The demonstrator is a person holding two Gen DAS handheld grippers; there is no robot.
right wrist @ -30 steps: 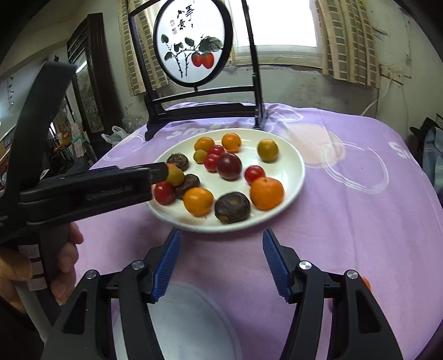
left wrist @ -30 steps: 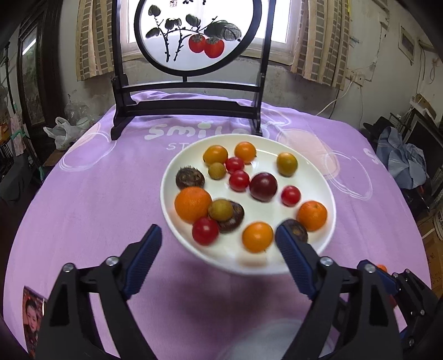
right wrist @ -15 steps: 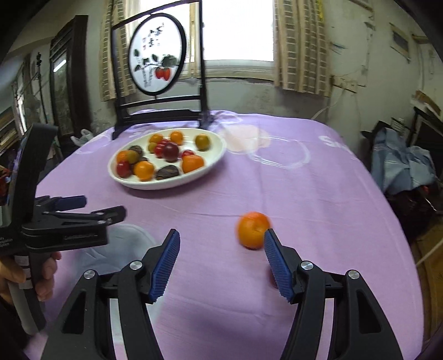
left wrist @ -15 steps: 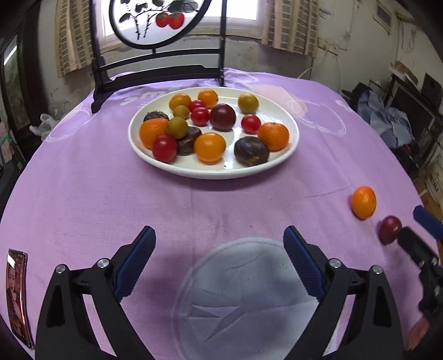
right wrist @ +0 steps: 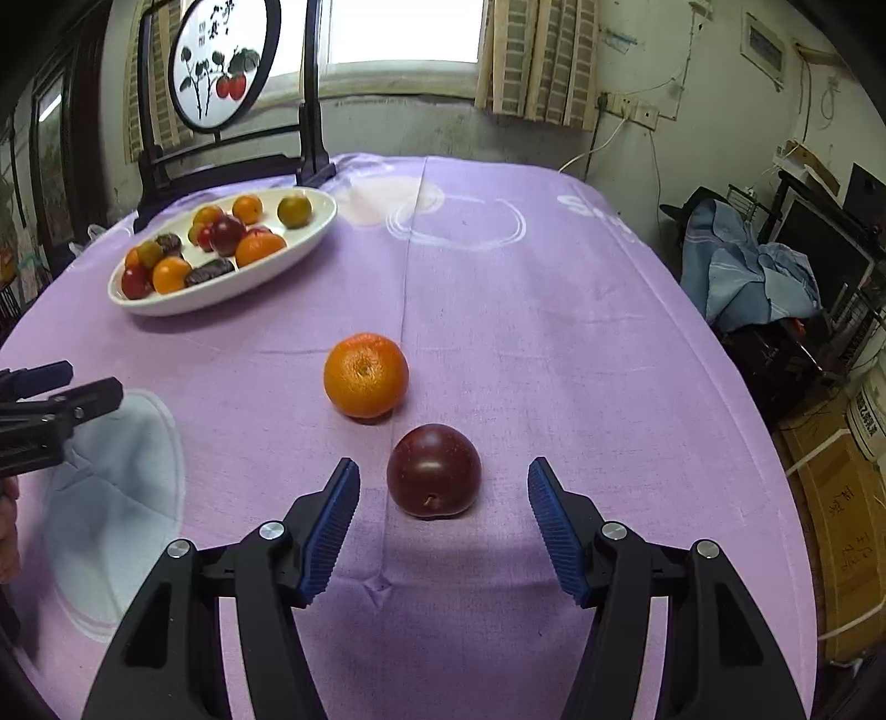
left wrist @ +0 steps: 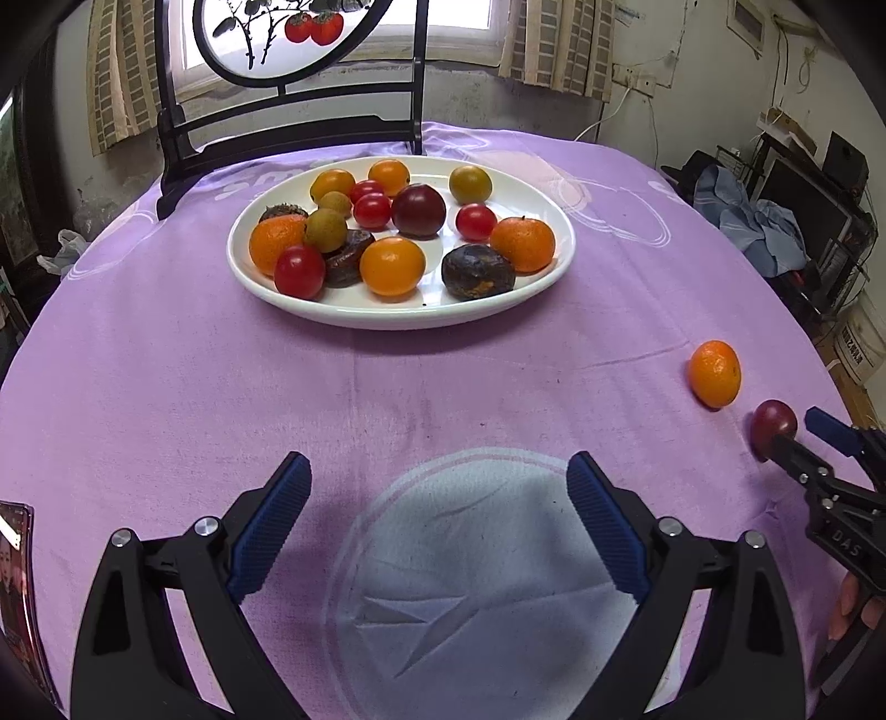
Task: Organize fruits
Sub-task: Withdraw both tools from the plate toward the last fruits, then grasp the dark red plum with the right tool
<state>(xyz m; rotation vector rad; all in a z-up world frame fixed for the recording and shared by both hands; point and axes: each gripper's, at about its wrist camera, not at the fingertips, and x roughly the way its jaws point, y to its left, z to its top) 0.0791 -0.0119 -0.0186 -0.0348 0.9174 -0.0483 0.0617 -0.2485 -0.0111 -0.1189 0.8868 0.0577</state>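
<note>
A white plate (left wrist: 545, 277) holds several fruits: oranges, red tomatoes, dark plums. It also shows in the right wrist view (right wrist: 310, 243). A loose orange (right wrist: 365, 374) and a dark red plum (right wrist: 433, 471) lie on the purple cloth; both also show in the left wrist view, the orange (left wrist: 715, 373) and the plum (left wrist: 772, 422). My right gripper (right wrist: 440, 518) is open, low over the cloth, with the plum just ahead between its blue pads, not touching. My left gripper (left wrist: 437, 520) is open and empty over a pale circle on the cloth.
A black wooden stand with a round painted screen (left wrist: 288, 33) stands behind the plate. The table's right edge (right wrist: 764, 432) drops toward boxes and clothes on the floor. A small photo card (left wrist: 14, 559) lies at the cloth's left edge.
My right gripper swung right from the plate and closed in on the plum and orange. My left gripper pulled back from the plate toward the table's near side.
</note>
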